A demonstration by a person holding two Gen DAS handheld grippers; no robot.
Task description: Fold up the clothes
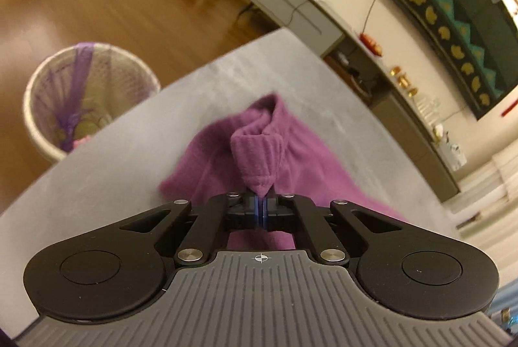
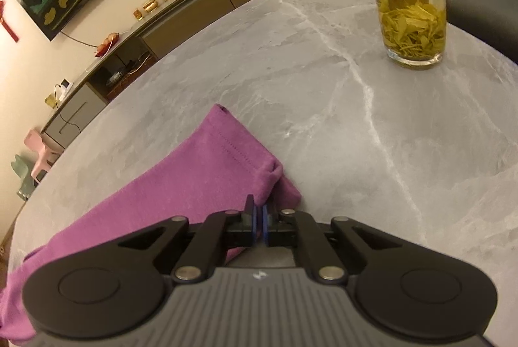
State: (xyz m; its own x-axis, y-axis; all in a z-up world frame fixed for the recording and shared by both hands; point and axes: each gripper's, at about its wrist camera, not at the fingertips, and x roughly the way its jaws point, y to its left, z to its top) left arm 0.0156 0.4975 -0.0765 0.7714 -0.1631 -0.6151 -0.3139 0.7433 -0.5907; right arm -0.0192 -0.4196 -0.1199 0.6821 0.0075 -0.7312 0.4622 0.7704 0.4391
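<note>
Carefully, I am pinching the ribbed cuff of the purple knit garment [image 1: 259,165] in my closed left hand-held gripper [image 1: 261,201] while my closed right hand-held gripper [image 2: 260,214] is nipping its hem on the grey marbled surface [image 2: 323,88], so I am aiming to lift both evenly, keeping the cloth taut.

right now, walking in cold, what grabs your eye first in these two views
The purple garment stands out most, spread on the grey marble table, with the left hand-held gripper pinching a ribbed bunch of it and the right hand-held gripper closed at another edge. Next comes the glass of green tea at the table's far right, then the basket with a purple liner on the floor.
</note>
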